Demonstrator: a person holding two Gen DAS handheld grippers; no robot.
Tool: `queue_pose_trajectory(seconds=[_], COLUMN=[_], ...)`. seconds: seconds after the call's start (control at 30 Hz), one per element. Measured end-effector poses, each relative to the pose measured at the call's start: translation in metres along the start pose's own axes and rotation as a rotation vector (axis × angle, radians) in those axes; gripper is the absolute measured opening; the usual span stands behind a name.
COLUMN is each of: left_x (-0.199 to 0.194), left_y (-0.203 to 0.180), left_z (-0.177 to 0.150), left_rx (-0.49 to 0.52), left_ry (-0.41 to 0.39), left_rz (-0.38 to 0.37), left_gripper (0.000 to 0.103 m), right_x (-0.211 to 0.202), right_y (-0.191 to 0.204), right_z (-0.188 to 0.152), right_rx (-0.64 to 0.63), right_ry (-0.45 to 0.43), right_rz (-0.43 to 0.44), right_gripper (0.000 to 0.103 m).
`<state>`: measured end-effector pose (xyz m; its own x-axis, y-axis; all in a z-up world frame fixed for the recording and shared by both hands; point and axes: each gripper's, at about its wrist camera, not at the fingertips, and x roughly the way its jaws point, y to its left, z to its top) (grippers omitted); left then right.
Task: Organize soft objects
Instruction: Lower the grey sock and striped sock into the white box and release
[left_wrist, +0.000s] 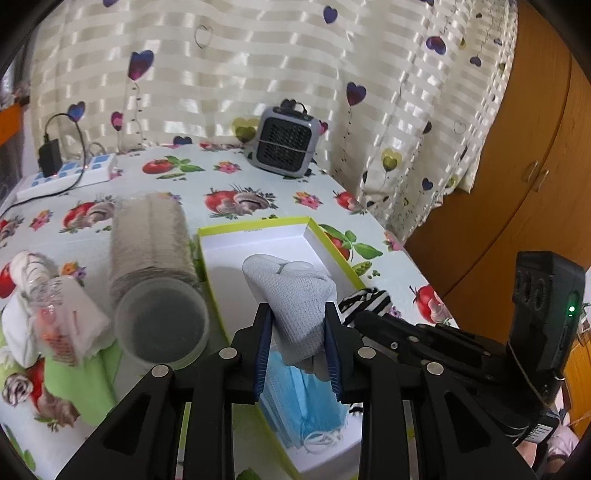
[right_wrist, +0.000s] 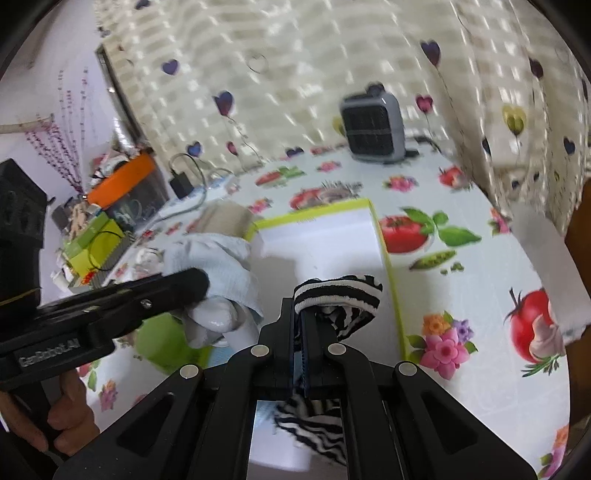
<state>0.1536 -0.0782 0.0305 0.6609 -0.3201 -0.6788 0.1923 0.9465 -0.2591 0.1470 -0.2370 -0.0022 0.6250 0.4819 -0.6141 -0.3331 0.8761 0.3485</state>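
My left gripper (left_wrist: 298, 314) is shut on a pale grey sock (left_wrist: 291, 288), pinched between its blue pads above a white box with a lime-green rim (left_wrist: 255, 226). Blue face masks (left_wrist: 306, 402) lie in the near end of the box. My right gripper (right_wrist: 304, 314) is shut on a black-and-white striped sock (right_wrist: 340, 291), also over the box (right_wrist: 384, 251). In the left wrist view the striped sock (left_wrist: 364, 301) shows just right of the grey one. In the right wrist view the left gripper (right_wrist: 195, 284) and grey sock (right_wrist: 221, 266) are close on the left.
A beige fabric roll (left_wrist: 151, 240) and a translucent round tub (left_wrist: 162, 325) sit left of the box, with plastic-wrapped items (left_wrist: 55, 314) further left. A grey fan heater (left_wrist: 286, 142) and a power strip (left_wrist: 66, 177) stand at the back. A wooden cabinet (left_wrist: 517, 184) is on the right.
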Motion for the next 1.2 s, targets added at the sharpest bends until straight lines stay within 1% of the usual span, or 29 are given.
queue_pose_trajectory(seconds=[0.07,0.13,0.17,0.23,0.37,0.47,0.7,0.87,1.2], left_x=[0.007,0.013,0.016,0.017,0.013,0.010,-0.007,-0.025,-0.065], left_y=[-0.001,-0.002,-0.002,-0.003,-0.002,0.001,0.002,0.003,0.015], left_z=[0.001,0.003,0.004,0.006,0.009,0.009,-0.003,-0.011,-0.041], left_rx=[0.006,0.008,0.010,0.008,0.008,-0.006,-0.011,-0.005,-0.024], left_ry=[0.012,0.022,0.025,0.020,-0.002,-0.004,-0.018,-0.043,-0.071], left_rz=[-0.004,-0.009,-0.009,-0.012,-0.012,-0.011,0.009,0.053,0.119], left_gripper=[0.027,0.028,0.028,0.031,0.032,0.032,0.032,0.032,0.032], right_x=[0.003,0.002,-0.001,-0.006,-0.016,-0.023,-0.033,-0.040,-0.049], right_y=[-0.004,-0.007,-0.007,-0.006,-0.006,-0.007,-0.001,0.010,0.041], right_z=[-0.002,-0.003,-0.004,-0.004,-0.004,-0.003,-0.008,-0.012,-0.025], right_rx=[0.005,0.008,0.006,-0.003,-0.007,0.000,-0.009,-0.029,-0.099], right_ry=[0.015,0.016,0.010,0.003,-0.019,-0.033,-0.037,-0.036,-0.023], right_rz=[-0.023,-0.037,-0.042,-0.051,-0.056,-0.060,-0.044,-0.026,0.020], right_gripper=[0.008,0.020,0.025,0.045,0.046,0.046,0.046,0.046,0.046])
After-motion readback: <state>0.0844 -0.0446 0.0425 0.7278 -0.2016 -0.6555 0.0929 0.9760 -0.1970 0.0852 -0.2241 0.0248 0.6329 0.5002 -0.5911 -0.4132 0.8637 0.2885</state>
